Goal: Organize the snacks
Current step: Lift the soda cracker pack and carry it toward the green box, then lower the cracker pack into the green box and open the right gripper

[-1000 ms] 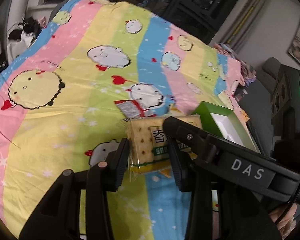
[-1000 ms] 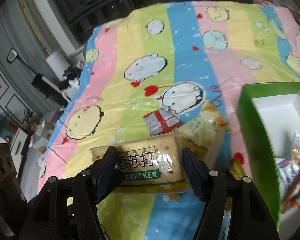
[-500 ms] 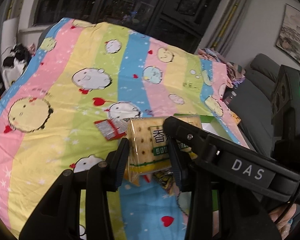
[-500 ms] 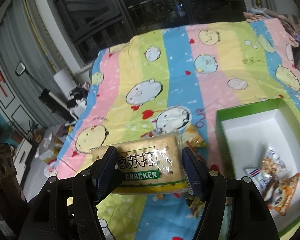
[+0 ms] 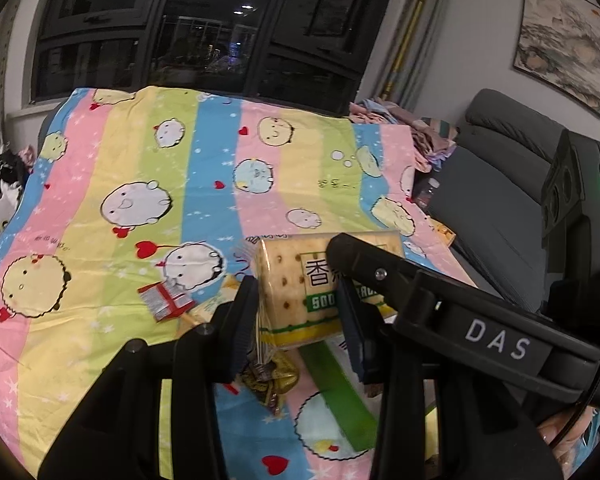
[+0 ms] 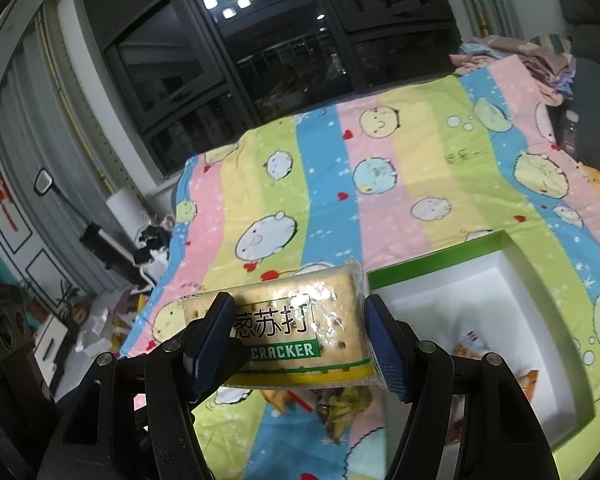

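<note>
- A bed covered by a striped cartoon blanket (image 5: pixel 148 152) in pink, yellow, green and blue fills most of both views, with dark windows behind it.
- A grey sofa (image 5: pixel 500 184) stands beside the bed, at the right of the left wrist view.
- An open green box (image 6: pixel 432 268) with a white inside lies on the blanket. A few small snack bags (image 6: pixel 470 346) lie inside it.
- A pack of soda crackers (image 6: pixel 300 320) in clear wrap is held up in the air above the blanket, close beside the box.
- The right hand-held gripper (image 6: pixel 296 344) clamps the pack across its width, jaws fairly wide, pads pressed on both sides.
- The left hand-held gripper (image 5: pixel 296 312) clamps the same pack at one end, jaws narrow.
- A red and silver wrapper (image 5: pixel 166 300) lies on the blanket.
- A yellow snack bag (image 5: pixel 272 380) lies on the blanket beneath the pack.
</note>
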### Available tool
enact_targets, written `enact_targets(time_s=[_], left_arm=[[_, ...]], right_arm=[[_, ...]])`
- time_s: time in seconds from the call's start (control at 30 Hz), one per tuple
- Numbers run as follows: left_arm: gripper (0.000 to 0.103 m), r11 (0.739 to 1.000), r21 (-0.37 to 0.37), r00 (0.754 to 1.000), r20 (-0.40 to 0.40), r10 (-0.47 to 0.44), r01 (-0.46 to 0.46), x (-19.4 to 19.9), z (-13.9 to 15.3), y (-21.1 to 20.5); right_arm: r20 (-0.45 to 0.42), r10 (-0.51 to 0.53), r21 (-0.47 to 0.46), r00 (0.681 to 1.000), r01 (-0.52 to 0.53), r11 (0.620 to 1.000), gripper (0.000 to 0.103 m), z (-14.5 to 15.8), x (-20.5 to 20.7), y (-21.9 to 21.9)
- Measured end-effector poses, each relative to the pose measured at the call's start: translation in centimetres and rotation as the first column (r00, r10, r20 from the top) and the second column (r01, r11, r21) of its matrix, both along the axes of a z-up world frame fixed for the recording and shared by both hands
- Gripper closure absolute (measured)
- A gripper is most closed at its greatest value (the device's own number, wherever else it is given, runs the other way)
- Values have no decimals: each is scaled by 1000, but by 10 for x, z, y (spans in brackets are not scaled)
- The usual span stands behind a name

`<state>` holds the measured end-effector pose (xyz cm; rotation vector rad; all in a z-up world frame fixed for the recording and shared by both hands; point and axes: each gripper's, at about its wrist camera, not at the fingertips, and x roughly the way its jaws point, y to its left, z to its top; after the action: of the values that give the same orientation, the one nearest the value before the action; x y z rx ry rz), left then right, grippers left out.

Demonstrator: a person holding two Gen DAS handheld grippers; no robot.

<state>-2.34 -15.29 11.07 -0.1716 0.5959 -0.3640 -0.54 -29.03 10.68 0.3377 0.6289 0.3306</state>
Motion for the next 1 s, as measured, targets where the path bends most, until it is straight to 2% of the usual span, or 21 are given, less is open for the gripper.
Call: enact_targets(time_s=[0.47, 0.73, 1.0], left_arm=[[63, 998, 12, 998, -9, -67, 67, 17, -5, -47], [63, 995, 13, 994, -49, -96, 97, 32, -17, -70], [63, 992, -13, 984, -130, -125, 124, 54, -39, -85]], right_arm=[[-11, -82, 29, 997, 82, 996, 34, -7, 4, -52], [-58, -122, 41, 991, 125, 991, 34, -22, 14, -76], [-135, -162, 33, 977, 168, 985, 34, -43, 28, -92]])
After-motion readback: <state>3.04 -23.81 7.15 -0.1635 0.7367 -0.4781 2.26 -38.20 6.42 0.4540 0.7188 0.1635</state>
